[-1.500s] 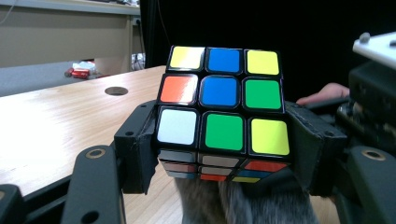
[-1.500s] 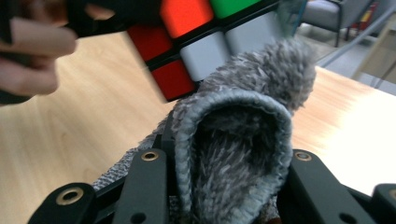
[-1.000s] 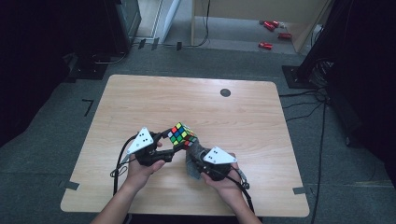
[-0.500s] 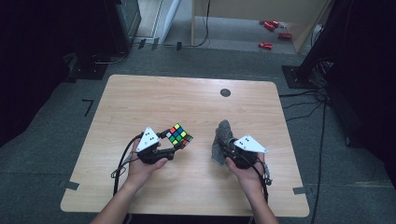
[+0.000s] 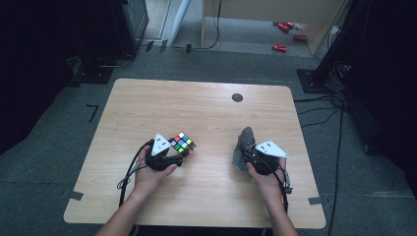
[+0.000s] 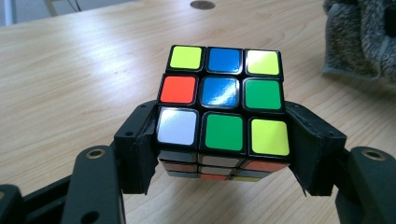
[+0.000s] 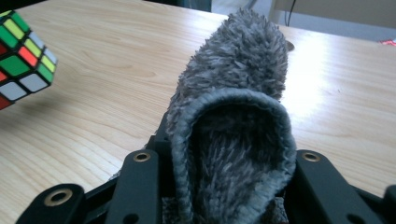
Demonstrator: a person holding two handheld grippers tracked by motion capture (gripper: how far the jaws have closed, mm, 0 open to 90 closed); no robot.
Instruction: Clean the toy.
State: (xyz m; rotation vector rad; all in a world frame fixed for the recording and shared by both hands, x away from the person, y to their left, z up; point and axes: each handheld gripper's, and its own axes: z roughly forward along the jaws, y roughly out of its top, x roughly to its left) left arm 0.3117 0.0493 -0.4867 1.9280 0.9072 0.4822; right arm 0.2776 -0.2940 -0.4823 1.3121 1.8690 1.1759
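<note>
A scrambled colour cube [image 5: 183, 143] [image 6: 223, 112] is held just above the wooden table [image 5: 206, 108], left of centre. My left gripper [image 5: 177, 156] [image 6: 224, 149] is shut on it, one black jaw against each side of its near layer. At the right, my right gripper [image 5: 248, 155] [image 7: 229, 177] is shut on a fuzzy grey cloth [image 5: 243, 146] [image 7: 238, 107], which stands folded up between the jaws and hides their tips. The cube [image 7: 21, 51] hangs at the left edge of the right gripper view, and the cloth [image 6: 362, 39] sits at the top right of the left gripper view.
A small dark round mark [image 5: 237, 97] lies on the table near its far edge. Cables [image 5: 324, 105] trail over the grey floor to the right. Red objects [image 5: 287, 34] lie on the floor beyond the table.
My right gripper has carried the grey cloth away from the cube, to the right side of the table. The left gripper with the cube has stayed nearly in place.
</note>
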